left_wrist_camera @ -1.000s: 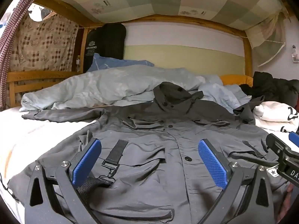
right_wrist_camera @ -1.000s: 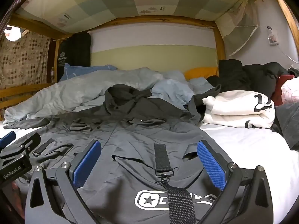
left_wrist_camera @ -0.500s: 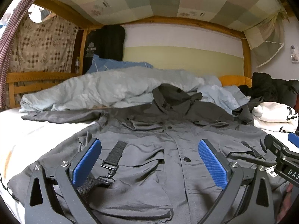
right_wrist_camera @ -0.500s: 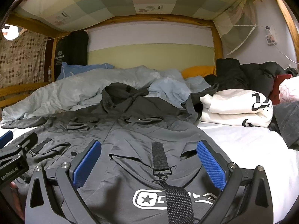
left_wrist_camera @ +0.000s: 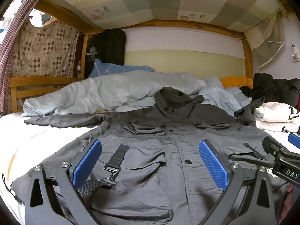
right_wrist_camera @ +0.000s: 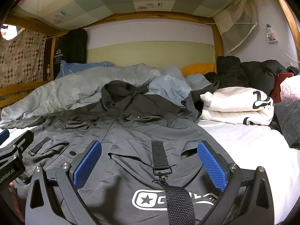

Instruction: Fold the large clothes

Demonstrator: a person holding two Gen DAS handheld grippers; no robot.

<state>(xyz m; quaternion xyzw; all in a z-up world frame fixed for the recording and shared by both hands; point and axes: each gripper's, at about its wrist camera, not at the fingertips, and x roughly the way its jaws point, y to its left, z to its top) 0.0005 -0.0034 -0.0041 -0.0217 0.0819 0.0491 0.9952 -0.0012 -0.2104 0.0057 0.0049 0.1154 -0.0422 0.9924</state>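
Your grey jacket (left_wrist_camera: pixel 150 150) lies spread front-up across the white bed sheet (right_wrist_camera: pixel 253 146), hood at the far end against the rumpled pale blue duvet (left_wrist_camera: pixel 105 91), one sleeve stretched out to the left. A black webbing strap (right_wrist_camera: pixel 159 157) with a metal clip lies on its near right side, above a white star logo. Your left gripper (left_wrist_camera: pixel 150 161) hovers over the jacket's near left half, jaws spread wide with nothing between the blue pads. Your right gripper (right_wrist_camera: pixel 149 161) hangs over the right half, equally wide and empty. A folded white garment (right_wrist_camera: pixel 238 106) sits to the far right, beside dark clothing.
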